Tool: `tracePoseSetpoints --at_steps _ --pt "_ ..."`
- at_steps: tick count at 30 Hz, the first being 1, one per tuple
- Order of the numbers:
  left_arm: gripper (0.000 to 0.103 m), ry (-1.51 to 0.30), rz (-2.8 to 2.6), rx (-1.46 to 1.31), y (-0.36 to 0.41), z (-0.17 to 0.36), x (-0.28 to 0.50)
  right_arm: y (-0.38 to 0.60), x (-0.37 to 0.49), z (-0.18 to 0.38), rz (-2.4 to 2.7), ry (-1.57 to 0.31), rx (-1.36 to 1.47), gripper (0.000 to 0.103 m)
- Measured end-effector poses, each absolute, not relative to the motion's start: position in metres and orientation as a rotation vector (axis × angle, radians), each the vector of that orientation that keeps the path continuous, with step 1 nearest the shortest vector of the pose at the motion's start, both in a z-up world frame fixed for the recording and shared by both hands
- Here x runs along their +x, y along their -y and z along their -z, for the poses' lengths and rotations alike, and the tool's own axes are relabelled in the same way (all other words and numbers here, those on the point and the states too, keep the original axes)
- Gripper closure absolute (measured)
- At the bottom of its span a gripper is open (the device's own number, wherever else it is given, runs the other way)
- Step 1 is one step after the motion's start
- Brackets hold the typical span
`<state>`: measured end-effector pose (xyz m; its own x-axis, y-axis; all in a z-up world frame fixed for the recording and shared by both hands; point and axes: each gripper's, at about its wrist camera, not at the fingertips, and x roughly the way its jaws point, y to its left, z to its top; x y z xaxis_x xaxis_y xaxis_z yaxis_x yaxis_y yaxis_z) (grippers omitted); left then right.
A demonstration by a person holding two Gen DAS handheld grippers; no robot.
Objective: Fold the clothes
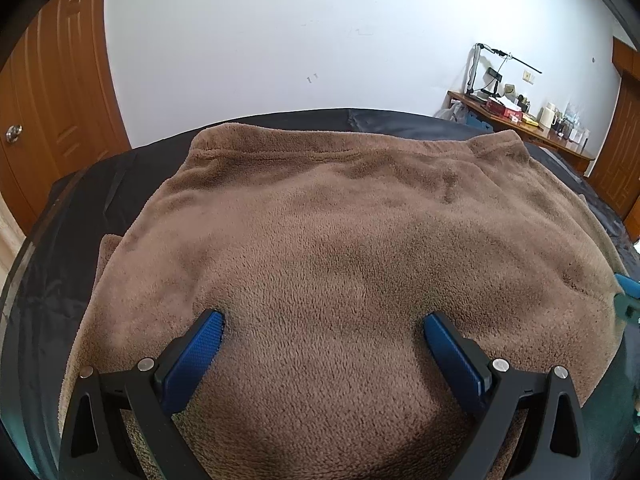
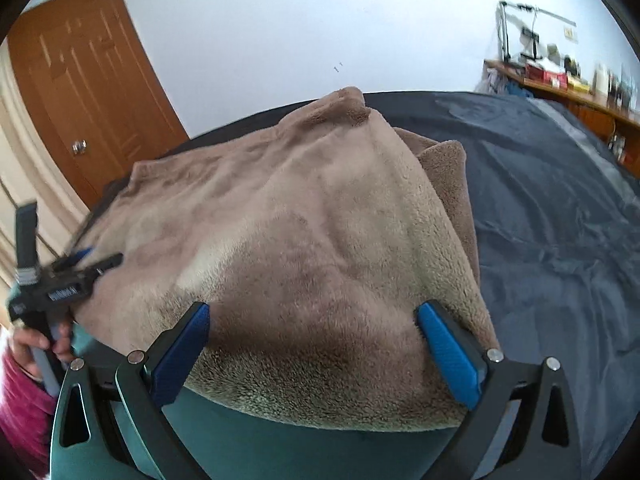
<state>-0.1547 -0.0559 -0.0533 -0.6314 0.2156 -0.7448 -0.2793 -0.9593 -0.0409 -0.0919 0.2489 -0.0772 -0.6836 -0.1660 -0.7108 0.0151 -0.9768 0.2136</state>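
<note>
A brown fleece garment [image 1: 320,208] lies spread across the bed's dark sheet [image 1: 80,240]. In the left wrist view my left gripper [image 1: 323,320] stands wide open. Its blue fingertips [image 1: 212,322] rest on the fleece near the front edge and nothing is pinched between them. In the right wrist view my right gripper [image 2: 314,312] is also wide open over the garment's [image 2: 300,220] near right corner, where a folded layer shows along the right side. The left gripper [image 2: 94,258] appears blurred at the left edge of that view, held by a hand [image 2: 28,340].
Dark sheet [image 2: 560,220] stretches to the right of the garment. Teal fabric [image 2: 280,448] lies under the garment's near edge. A wooden door [image 2: 92,92] is at the back left and a cluttered desk [image 1: 520,120] at the back right. A pink sleeve [image 2: 20,400] is at lower left.
</note>
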Motion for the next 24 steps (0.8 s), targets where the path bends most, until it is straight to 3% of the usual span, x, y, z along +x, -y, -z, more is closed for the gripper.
tracePoseSetpoints --at_steps 6,14,24 --pt "0.001 -0.113 -2.612 -1.177 0.055 0.054 -0.155 -0.249 -0.091 0.077 2.765 0.289 1.219 0.001" --pt "0.001 -0.117 -2.615 -1.176 0.054 0.054 -0.155 -0.284 -0.040 0.059 2.765 0.646 1.154 0.001" --pt "0.001 -0.117 -2.615 -1.177 0.054 0.054 -0.155 -0.314 -0.019 0.085 2.748 0.886 1.236 0.001"
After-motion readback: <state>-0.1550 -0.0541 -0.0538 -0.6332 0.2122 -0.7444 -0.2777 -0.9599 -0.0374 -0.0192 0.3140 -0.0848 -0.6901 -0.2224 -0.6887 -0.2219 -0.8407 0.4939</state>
